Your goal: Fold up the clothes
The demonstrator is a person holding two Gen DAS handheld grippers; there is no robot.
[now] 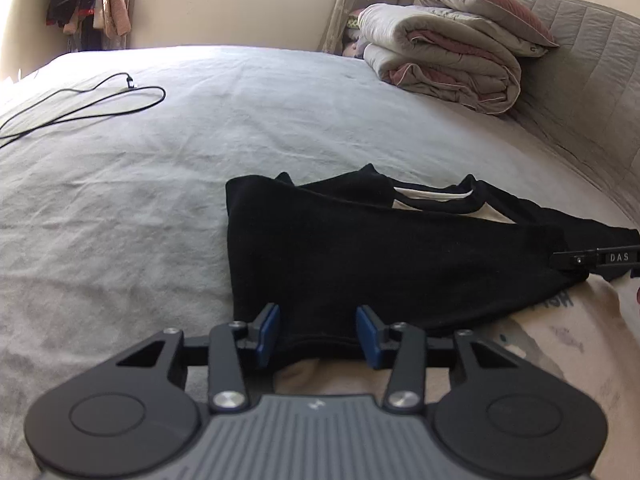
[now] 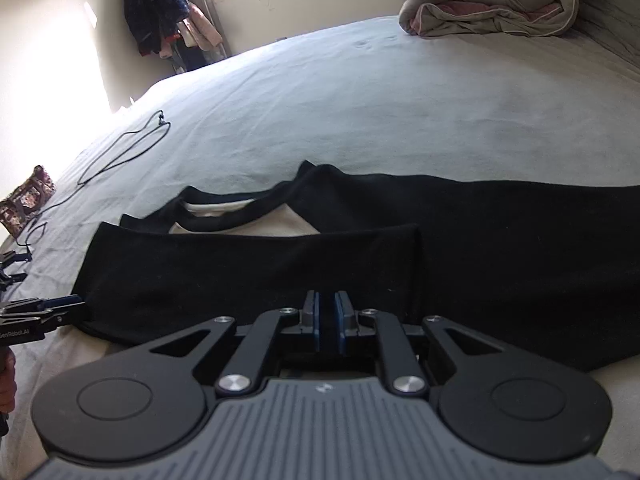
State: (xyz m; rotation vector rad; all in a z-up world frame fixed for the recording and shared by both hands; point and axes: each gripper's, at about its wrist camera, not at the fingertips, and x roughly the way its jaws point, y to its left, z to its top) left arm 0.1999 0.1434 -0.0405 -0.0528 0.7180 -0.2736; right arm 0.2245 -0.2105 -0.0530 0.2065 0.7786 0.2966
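A black and cream raglan shirt point(image 1: 380, 248) lies on the bed, one black sleeve folded across its cream body point(image 1: 560, 332). It also shows in the right wrist view point(image 2: 280, 272). My left gripper point(image 1: 318, 326) is open, its blue pads either side of the sleeve's near edge. My right gripper point(image 2: 327, 320) is shut, or nearly so, on the black fabric at the sleeve's edge. The right gripper's tip shows in the left wrist view point(image 1: 592, 259), the left gripper in the right wrist view point(image 2: 60, 306).
A pale grey bedsheet point(image 1: 200, 152) covers the bed. A black cable point(image 1: 100, 100) lies at far left. Folded quilts and a pillow point(image 1: 452, 48) are stacked by the padded headboard point(image 1: 592, 92). A patterned bag point(image 2: 26, 198) sits at the bed's left edge.
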